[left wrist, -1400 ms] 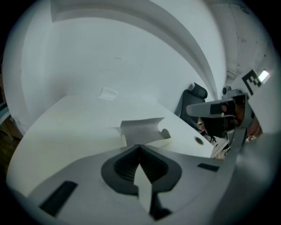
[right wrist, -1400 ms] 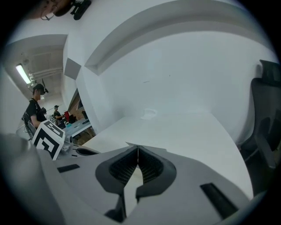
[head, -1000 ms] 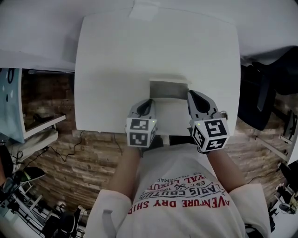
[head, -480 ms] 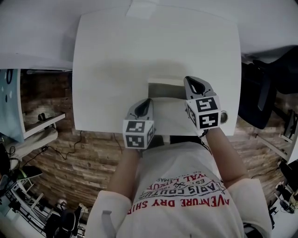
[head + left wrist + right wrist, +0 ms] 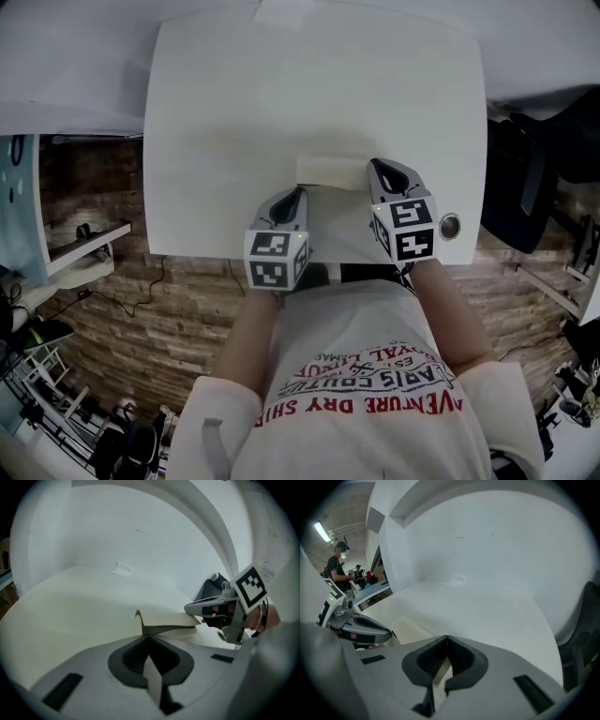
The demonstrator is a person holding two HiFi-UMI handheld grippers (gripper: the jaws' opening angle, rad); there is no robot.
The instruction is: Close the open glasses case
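Note:
The cream glasses case lies flat near the front edge of the white table. In the left gripper view its lid stands slightly raised, with a dark gap under it. My left gripper sits at the case's near left corner, jaws shut with a pale strip of the case between them. My right gripper is at the lid's right end, and its tip touches the lid there. Its jaws are shut on a cream edge, and the case's top shows to their left.
A round metal grommet sits in the table's front right corner, and a pale tape patch marks the far edge. A black chair stands to the right of the table. A person stands far off in the room.
My right gripper has moved away from me and to the left with the lid, so the grey inside no longer shows. The left gripper has stayed by the case's near left corner.

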